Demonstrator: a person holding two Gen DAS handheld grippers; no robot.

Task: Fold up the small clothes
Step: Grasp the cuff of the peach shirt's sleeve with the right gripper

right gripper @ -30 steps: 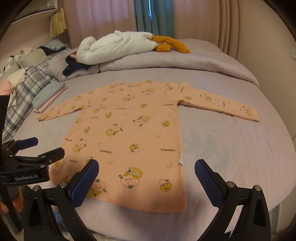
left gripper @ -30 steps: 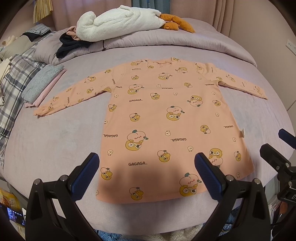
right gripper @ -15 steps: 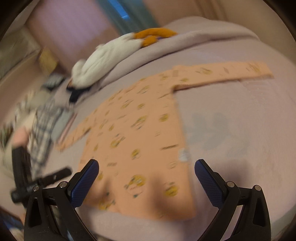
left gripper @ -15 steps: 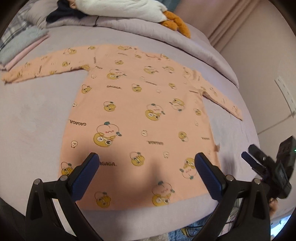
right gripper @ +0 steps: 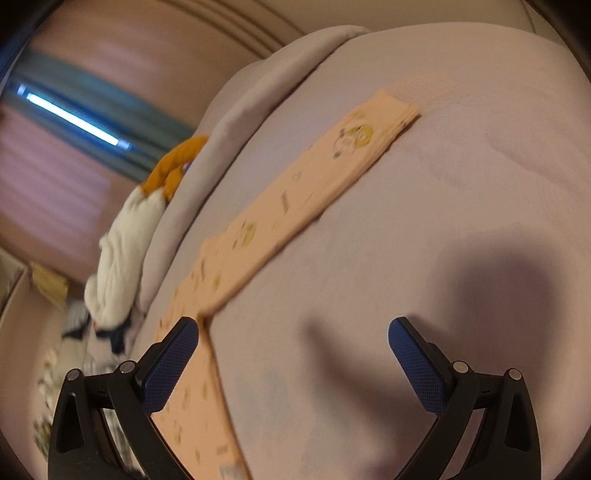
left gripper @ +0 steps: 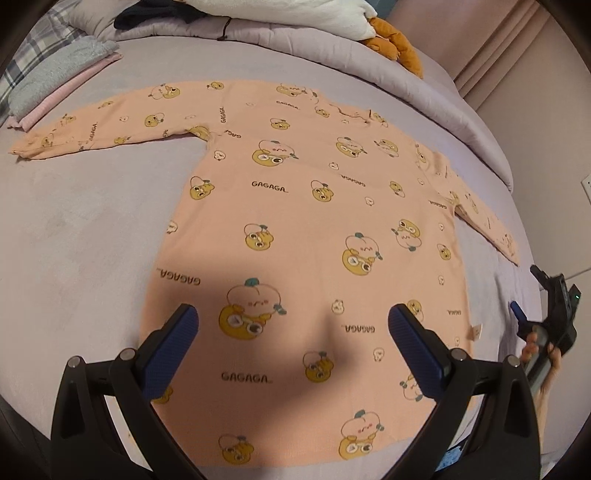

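A home bedroom. A mauve-covered bed (left gripper: 74,229) fills the scene, with a rolled duvet (left gripper: 295,48) at its far end. Pink curtains (right gripper: 55,192) hang beyond.

A mauve-grey bed (left gripper: 85,236) fills most of both views, with a rolled duvet (left gripper: 436,99) of the same colour lying across its far end. On the duvet rest a white fleecy garment (left gripper: 295,11) and, touching it, an orange plush toy (left gripper: 395,40); a dark garment (left gripper: 147,14) lies beside the white one. At the far left a folded grey and pink stack (left gripper: 55,85) sits next to plaid fabric (left gripper: 33,48), and pink curtains (right gripper: 55,184) hang behind the bed.
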